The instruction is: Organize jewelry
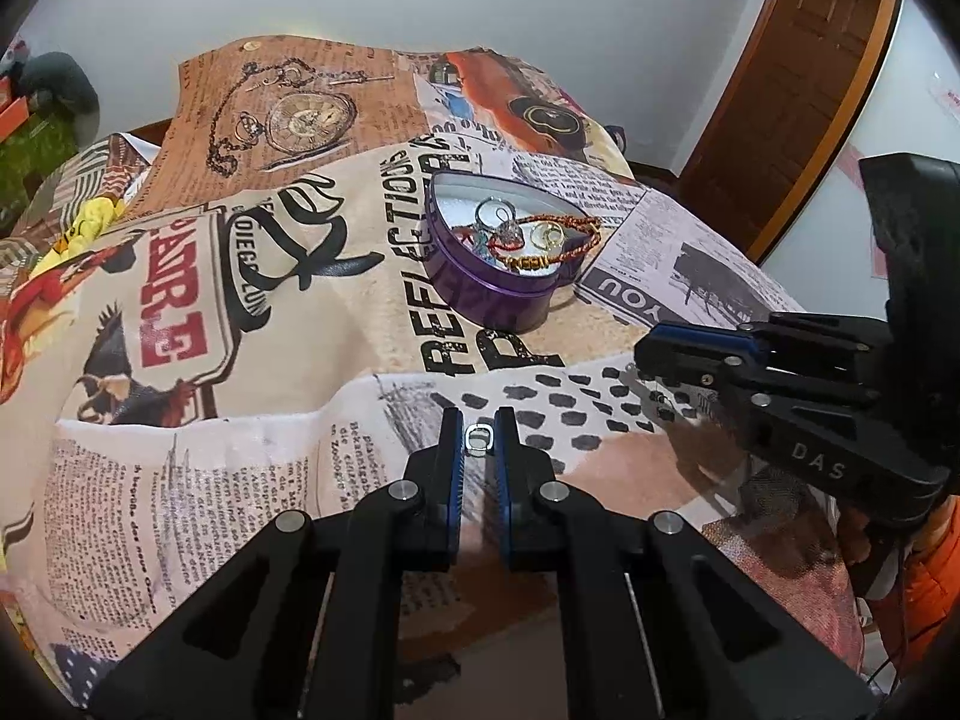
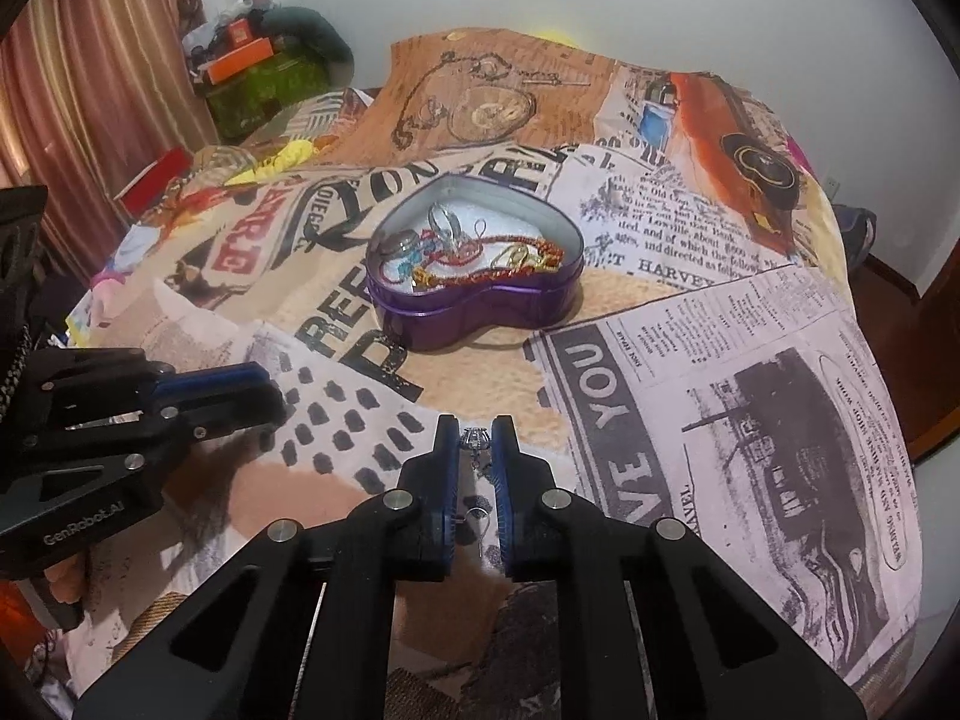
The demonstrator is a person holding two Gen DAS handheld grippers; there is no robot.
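Heart-shaped purple tin (image 2: pixel 474 264) sits mid-cloth, lid off, already loaded: bangles, red beaded strand, gold pieces (tangled). Two items remain out. Your left gripper (image 1: pixel 478 441) is pinched nearly shut on a small silver ring (image 1: pixel 479 439); your right gripper (image 2: pixel 477 441) is clamped on a silver hook earring (image 2: pixel 476 439). Both hover near the patterned cloth (image 2: pixel 750 420), short of the tin.

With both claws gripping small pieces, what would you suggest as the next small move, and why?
Probably carry the right claw, shut on a small silver earring, up over the open purple heart-shaped tin. The tin already holds the other jewelry, and the left claw pinches a small silver ring.
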